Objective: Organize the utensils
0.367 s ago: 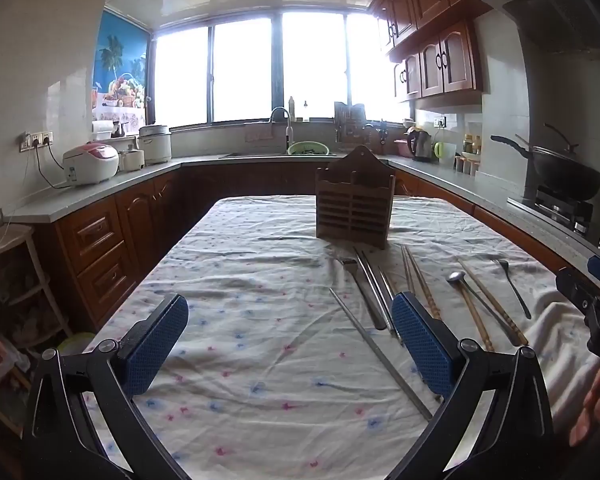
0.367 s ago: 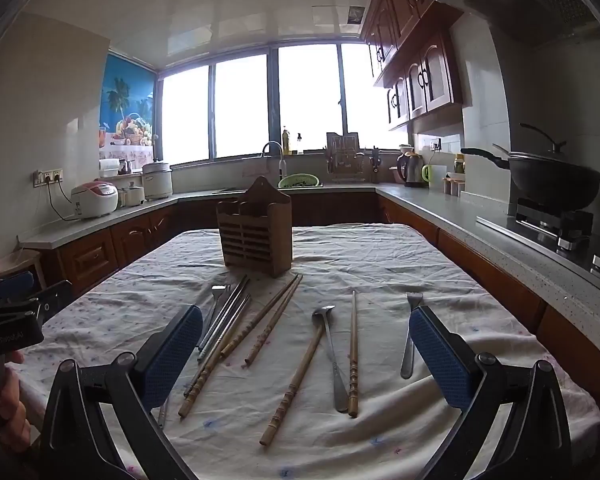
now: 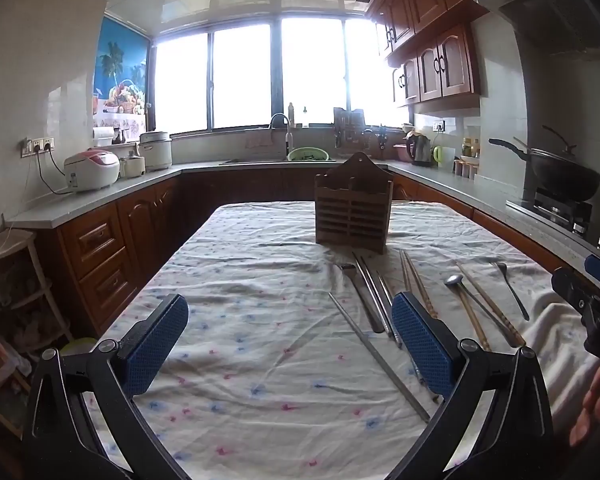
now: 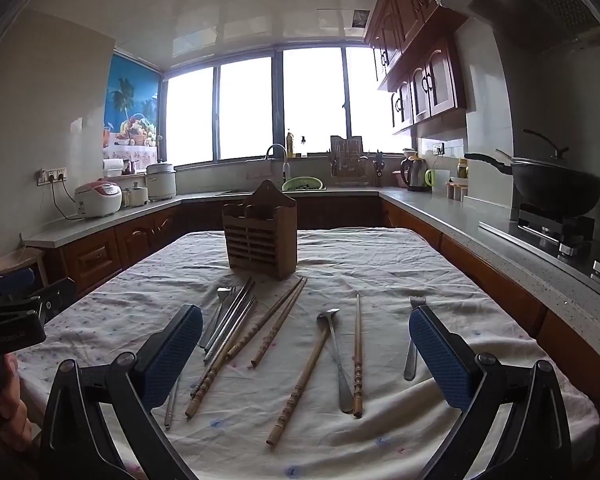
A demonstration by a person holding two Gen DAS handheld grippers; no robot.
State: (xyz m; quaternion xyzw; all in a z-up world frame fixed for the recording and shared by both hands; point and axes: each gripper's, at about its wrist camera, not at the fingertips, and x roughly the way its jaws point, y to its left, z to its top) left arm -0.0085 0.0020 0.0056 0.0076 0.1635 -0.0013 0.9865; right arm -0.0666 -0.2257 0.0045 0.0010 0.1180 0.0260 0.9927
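Observation:
A wooden utensil holder (image 4: pixel 261 236) stands upright mid-table; it also shows in the left wrist view (image 3: pixel 353 210). In front of it lie several utensils: wooden chopsticks (image 4: pixel 276 322), metal chopsticks (image 4: pixel 232 320), a metal spoon (image 4: pixel 334 344), a fork (image 4: pixel 411 344) and another fork (image 4: pixel 216 312). In the left wrist view I see the metal chopsticks (image 3: pixel 374 294), a lone metal chopstick (image 3: pixel 376 354), the spoon (image 3: pixel 472 300) and a fork (image 3: pixel 510 286). My right gripper (image 4: pixel 306 354) is open and empty above the utensils. My left gripper (image 3: pixel 290 342) is open and empty, left of them.
The table carries a wrinkled white flowered cloth (image 3: pixel 260 272). Kitchen counters surround it, with a rice cooker (image 3: pixel 92 170) on the left, a sink (image 3: pixel 284 156) at the back and a wok on the stove (image 4: pixel 556 188) on the right.
Both views have barely shifted. Both grippers remain open and the utensils lie as before.

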